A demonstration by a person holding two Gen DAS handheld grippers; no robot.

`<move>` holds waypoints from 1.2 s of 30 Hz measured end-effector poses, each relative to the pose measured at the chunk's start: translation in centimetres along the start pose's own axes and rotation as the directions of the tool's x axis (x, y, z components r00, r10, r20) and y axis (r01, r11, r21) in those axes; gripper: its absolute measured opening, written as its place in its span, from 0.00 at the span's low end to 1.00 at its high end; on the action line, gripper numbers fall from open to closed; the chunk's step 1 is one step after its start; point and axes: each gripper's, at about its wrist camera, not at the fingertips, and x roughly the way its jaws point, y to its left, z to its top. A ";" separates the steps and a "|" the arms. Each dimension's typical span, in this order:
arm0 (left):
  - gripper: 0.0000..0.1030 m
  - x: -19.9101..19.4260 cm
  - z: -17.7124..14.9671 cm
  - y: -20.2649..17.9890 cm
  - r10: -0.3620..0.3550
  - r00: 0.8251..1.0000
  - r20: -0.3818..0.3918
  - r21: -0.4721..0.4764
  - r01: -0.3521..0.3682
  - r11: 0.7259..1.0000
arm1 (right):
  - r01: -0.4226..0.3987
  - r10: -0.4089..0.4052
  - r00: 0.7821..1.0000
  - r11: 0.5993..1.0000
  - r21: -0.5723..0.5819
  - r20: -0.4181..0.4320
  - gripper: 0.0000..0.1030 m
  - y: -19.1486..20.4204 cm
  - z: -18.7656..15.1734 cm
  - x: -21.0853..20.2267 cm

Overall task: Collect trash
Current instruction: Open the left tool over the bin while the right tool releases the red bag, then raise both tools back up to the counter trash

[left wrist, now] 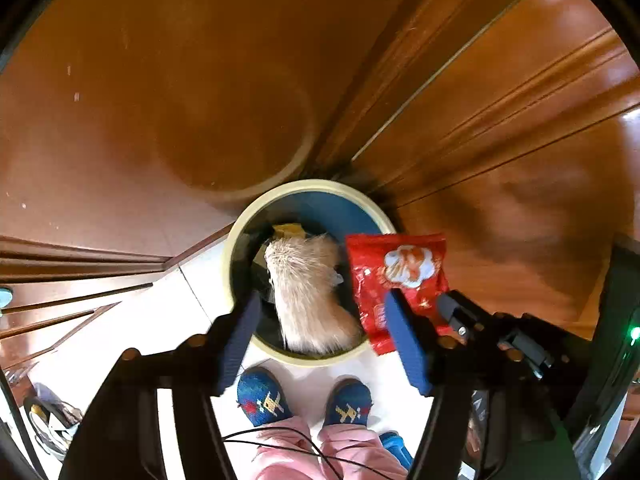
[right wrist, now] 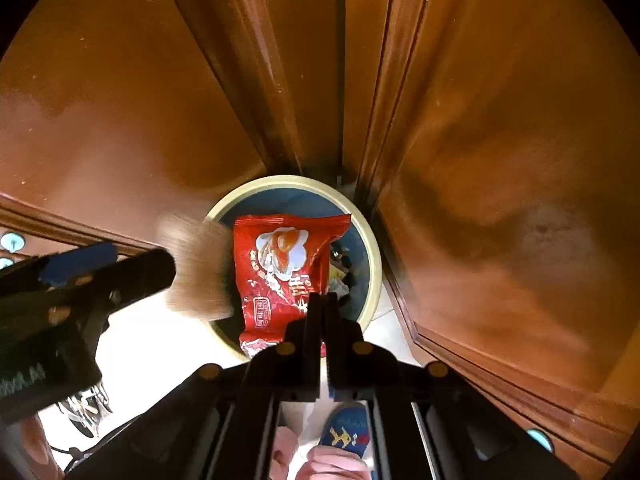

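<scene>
A round bin with a cream rim (left wrist: pixel 236 248) and a blue inside stands on the floor against wooden panels. My left gripper (left wrist: pixel 323 300) hangs over it, open, its blue pads (left wrist: pixel 240 340) apart. A beige furry piece (left wrist: pixel 308 288) lies between and below them, over the bin's mouth, clear of both pads. It shows blurred (right wrist: pixel 200 268) in the right wrist view. My right gripper (right wrist: pixel 320 300) is shut on the lower edge of a red snack packet (right wrist: pixel 280 264), which hangs over the bin's rim (right wrist: pixel 372 256). The packet (left wrist: pixel 400 272) sits just right of my left gripper.
Brown wooden doors and panels (left wrist: pixel 200 80) rise close behind and beside the bin. A person's blue patterned slippers (left wrist: pixel 262 396) and pink trousers stand on the white floor just before it. A yellow scrap (left wrist: pixel 288 230) and dark rubbish lie inside. Shoes (left wrist: pixel 52 424) sit at lower left.
</scene>
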 end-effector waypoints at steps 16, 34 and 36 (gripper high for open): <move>0.89 -2.1 -1.1 2.2 0.059 0.998 0.036 -0.036 -0.058 0.998 | -0.027 0.027 0.999 1.000 -0.006 -0.046 0.06 1.8 0.5 -0.4; 0.92 -10.1 -3.1 1.1 0.076 0.995 0.070 -0.092 -0.070 0.993 | -0.044 0.044 0.999 0.999 -0.014 -0.014 0.29 1.7 0.0 -7.5; 0.92 -12.2 -3.5 0.6 0.073 0.994 0.084 -0.097 -0.065 0.993 | -0.050 0.050 0.999 0.999 -0.008 -0.011 0.29 1.4 -0.2 -9.7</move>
